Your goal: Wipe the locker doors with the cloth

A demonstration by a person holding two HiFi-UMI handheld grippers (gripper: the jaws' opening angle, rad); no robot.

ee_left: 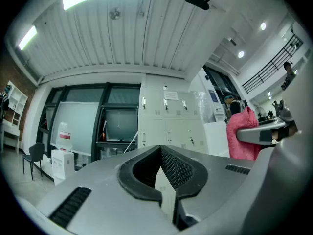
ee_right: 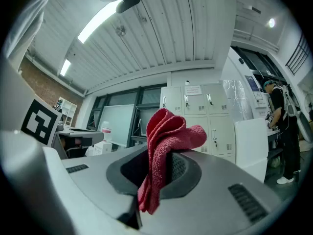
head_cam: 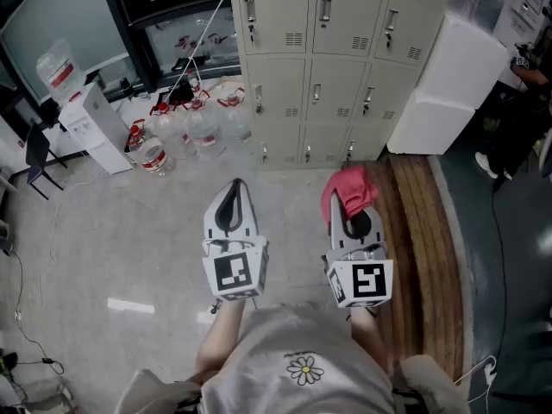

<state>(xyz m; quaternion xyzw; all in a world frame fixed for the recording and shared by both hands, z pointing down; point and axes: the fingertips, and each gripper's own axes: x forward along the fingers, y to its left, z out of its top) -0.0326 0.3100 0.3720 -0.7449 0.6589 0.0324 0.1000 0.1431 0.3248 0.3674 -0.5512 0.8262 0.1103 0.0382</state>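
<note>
A bank of beige locker doors [head_cam: 328, 50] stands ahead across the floor, also seen in the left gripper view as lockers [ee_left: 168, 119] and in the right gripper view as lockers [ee_right: 205, 116]. My right gripper [head_cam: 349, 207] is shut on a red cloth [head_cam: 349, 192], which bunches up between the jaws as cloth [ee_right: 164, 151]. My left gripper [head_cam: 231, 198] is shut with nothing in it, its tips [ee_left: 160, 151] meeting. Both grippers are held well short of the lockers. From the left gripper view the cloth [ee_left: 240, 136] hangs off to the right.
Several water jugs [head_cam: 185, 128] crowd the floor left of the lockers, beside a white dispenser [head_cam: 95, 128]. A white box [head_cam: 448, 84] leans at the lockers' right end. A wooden strip [head_cam: 427, 257] runs along the floor at right. A person [head_cam: 526, 102] stands far right.
</note>
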